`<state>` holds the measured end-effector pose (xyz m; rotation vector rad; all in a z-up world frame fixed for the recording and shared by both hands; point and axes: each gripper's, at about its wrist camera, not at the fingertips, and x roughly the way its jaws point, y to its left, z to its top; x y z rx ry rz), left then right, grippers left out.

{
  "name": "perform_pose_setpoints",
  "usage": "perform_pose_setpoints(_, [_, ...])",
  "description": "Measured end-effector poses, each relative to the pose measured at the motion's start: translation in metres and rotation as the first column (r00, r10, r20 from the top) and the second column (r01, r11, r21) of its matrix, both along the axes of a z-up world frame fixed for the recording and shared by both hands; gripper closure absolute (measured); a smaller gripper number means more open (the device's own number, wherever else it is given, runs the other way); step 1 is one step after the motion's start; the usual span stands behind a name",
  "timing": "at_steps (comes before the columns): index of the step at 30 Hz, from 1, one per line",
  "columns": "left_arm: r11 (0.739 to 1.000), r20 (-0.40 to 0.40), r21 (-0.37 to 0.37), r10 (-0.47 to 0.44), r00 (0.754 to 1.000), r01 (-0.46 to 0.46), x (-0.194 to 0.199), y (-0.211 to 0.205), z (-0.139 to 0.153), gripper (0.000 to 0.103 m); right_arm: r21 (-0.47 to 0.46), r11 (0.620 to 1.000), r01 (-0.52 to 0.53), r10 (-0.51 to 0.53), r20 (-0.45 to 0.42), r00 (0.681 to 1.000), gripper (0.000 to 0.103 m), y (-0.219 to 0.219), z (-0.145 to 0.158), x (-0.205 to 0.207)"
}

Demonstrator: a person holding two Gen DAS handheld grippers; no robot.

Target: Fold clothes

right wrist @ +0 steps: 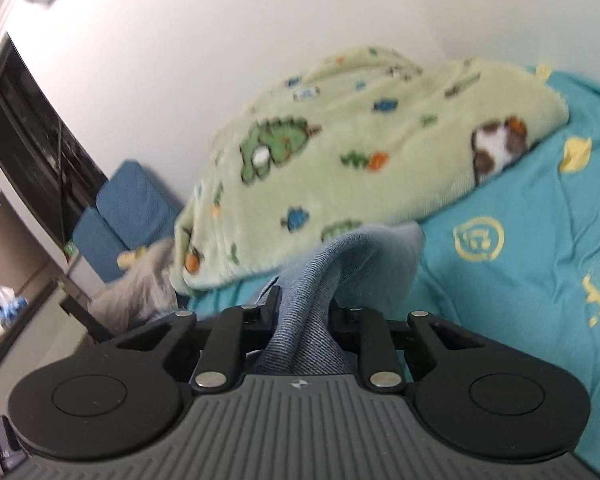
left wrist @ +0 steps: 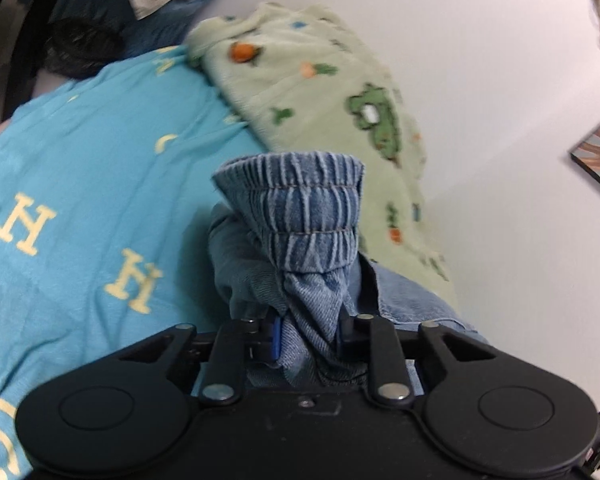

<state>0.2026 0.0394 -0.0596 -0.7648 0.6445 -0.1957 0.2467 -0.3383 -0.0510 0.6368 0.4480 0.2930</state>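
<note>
- Left claw (left wrist: 309,330) clenched on denim garment (left wrist: 300,216); ribbed elastic waistband bunched up at frame centre, above the claw.
- Right claw (right wrist: 305,312) clenched on the same blue denim (right wrist: 352,256), fabric rising lower centre.
- Denim sits over the turquoise bedsheet (left wrist: 88,168) with yellow letters.
- Green dinosaur-print fleece blanket (right wrist: 340,152) behind, upper centre, against white wall (right wrist: 180,40).

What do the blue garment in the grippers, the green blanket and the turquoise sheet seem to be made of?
Blue garment: probably denim, matte; diagonal twill weave, faded ribs on a gathered elastic band. Both the left gripper and the right gripper are closed on it.
Green blanket: likely fleece or plush; fuzzy nap, soft edges.
Turquoise sheet: seems thin woven cotton or a blend; smooth, fine creases, printed yellow letters.
</note>
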Motion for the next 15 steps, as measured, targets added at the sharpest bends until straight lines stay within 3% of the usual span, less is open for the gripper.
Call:
perform_pose_setpoints(9, [0.991, 0.099, 0.004, -0.137, 0.986, 0.137, -0.021, -0.103, 0.055, 0.082, -0.043, 0.995, 0.089, -0.084, 0.107, 0.991, 0.083, -0.089, 0.066, -0.057])
perform_pose_setpoints(15, [0.967, 0.136, -0.013, -0.252, 0.958, 0.256, -0.033, -0.201, 0.065, 0.082, -0.102, 0.977, 0.187, -0.169, 0.163, 0.972, 0.083, -0.174, 0.097, -0.107])
